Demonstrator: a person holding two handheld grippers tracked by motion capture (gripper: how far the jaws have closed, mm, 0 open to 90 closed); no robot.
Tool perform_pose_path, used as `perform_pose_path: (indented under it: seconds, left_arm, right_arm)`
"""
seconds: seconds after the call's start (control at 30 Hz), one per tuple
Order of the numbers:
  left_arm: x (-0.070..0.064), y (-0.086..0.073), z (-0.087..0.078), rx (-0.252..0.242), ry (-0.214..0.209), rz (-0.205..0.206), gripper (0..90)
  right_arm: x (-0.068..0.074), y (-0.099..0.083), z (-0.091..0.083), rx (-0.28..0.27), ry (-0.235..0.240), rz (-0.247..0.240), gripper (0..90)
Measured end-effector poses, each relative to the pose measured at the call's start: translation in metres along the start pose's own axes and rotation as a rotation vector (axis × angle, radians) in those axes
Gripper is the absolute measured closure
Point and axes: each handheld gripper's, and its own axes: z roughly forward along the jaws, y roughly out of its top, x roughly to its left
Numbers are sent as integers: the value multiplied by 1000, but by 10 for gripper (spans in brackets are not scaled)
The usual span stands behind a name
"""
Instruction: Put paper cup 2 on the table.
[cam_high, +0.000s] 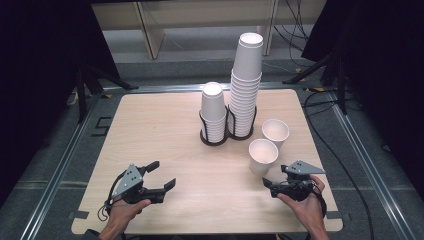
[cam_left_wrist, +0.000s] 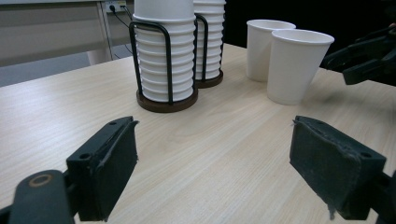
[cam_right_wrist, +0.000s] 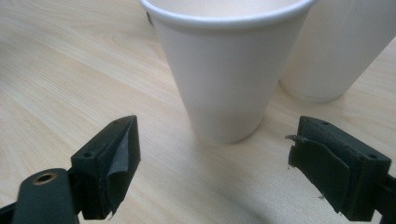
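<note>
White paper cup (cam_right_wrist: 224, 70) faces the released right claw (cam_right_wrist: 215, 163); left claw (cam_left_wrist: 215, 172) released too.

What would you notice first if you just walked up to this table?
Probably the tall stack of white paper cups in a black wire holder at the far middle of the table, towering over a shorter stack just left of it. Next, two loose cups standing upright to the right: the nearer cup sits just in front of the open right gripper. The left gripper waits open near the front left.
</note>
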Motion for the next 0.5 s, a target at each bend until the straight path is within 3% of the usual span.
perform_pose_path:
  seconds: [0.13,0.17,0.27,0.3,0.47,0.5]
  left_arm:
    - [-1,-1,1,30,-4,8,146]
    - [-1,-1,1,31,-8,10,146]
    - [-2,-2,3,37,-18,20,146]
    - [-2,-2,3,42,-18,19,146]
    - [-2,-3,3,60,-15,18,146]
    - [-2,-3,3,59,-13,16,146]
  right_arm:
    - [13,-2,-10,-41,7,13,154]
    - [15,-2,-12,-54,7,-10,154]
    - [28,-4,-19,-45,7,-3,155]
    - [28,-4,-20,-60,15,-27,155]
    - [36,-7,-27,-101,18,-44,153]
    - [38,-8,-28,-106,36,-41,154]
